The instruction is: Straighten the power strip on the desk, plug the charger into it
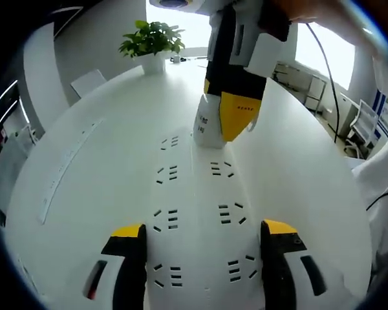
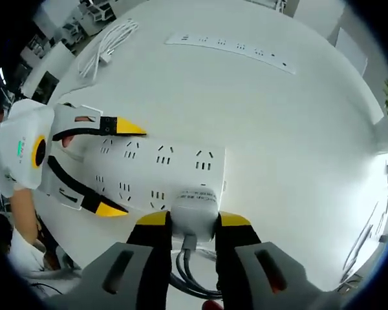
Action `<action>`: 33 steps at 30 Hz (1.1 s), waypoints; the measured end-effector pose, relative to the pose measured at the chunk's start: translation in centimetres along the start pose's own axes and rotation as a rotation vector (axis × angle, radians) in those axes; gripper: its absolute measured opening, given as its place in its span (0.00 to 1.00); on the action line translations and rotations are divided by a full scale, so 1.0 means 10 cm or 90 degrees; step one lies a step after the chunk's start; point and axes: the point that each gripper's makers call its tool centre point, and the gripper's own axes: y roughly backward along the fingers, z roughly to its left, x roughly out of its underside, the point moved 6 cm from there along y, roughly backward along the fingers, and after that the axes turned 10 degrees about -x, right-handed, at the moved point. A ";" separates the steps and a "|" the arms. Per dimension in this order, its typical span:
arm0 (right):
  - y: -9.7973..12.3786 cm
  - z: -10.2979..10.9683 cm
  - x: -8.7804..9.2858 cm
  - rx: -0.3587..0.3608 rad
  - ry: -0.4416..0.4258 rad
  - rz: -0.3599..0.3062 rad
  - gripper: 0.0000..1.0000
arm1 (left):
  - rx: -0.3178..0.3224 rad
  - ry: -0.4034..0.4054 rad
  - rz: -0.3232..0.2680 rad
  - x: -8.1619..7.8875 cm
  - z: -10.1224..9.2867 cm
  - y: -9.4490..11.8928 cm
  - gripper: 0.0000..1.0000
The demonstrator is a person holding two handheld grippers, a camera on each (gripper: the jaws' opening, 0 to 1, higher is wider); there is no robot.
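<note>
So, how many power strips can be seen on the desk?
2: the wide power strip under both grippers, holding the charger, and a slim power strip beyond it.

You are working in an office, most likely a meeting room. The big white table (image 1: 84, 129) under your hands is long with a rounded end, the sort people gather around. A potted green plant (image 1: 151, 40) stands at its far end in front of bright windows (image 1: 323, 45). A pale chair (image 1: 87, 82) is pushed up near the table's edge. To the side you can see desks with shelving (image 1: 307, 81) and a board with printed sheets (image 1: 385, 116). A second, slim power strip (image 2: 229, 45) and a coiled white cable (image 2: 107, 42) lie on the tabletop.
</note>
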 end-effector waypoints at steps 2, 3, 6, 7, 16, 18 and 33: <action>0.00 0.00 0.00 -0.003 0.000 -0.008 0.24 | 0.001 0.001 0.000 0.00 0.00 0.00 0.72; 0.00 0.00 0.01 -0.005 -0.003 -0.014 0.24 | 0.002 0.002 0.000 0.00 0.00 0.00 0.72; -0.01 0.00 0.00 -0.009 -0.001 -0.015 0.25 | 0.001 0.006 0.000 0.00 0.00 -0.01 0.72; -0.01 0.01 0.01 -0.011 0.000 -0.016 0.25 | 0.001 0.007 -0.002 0.00 0.00 -0.01 0.72; -0.04 -0.03 0.01 -0.056 -0.002 -0.055 0.28 | 0.006 0.004 -0.002 0.00 0.00 -0.02 0.72; -0.05 -0.03 0.00 -0.060 -0.003 -0.056 0.28 | 0.007 0.004 -0.003 0.00 0.00 -0.02 0.73; -0.04 -0.01 0.05 -0.027 -0.006 -0.049 0.27 | 0.023 -0.009 -0.014 0.00 -0.02 -0.02 0.73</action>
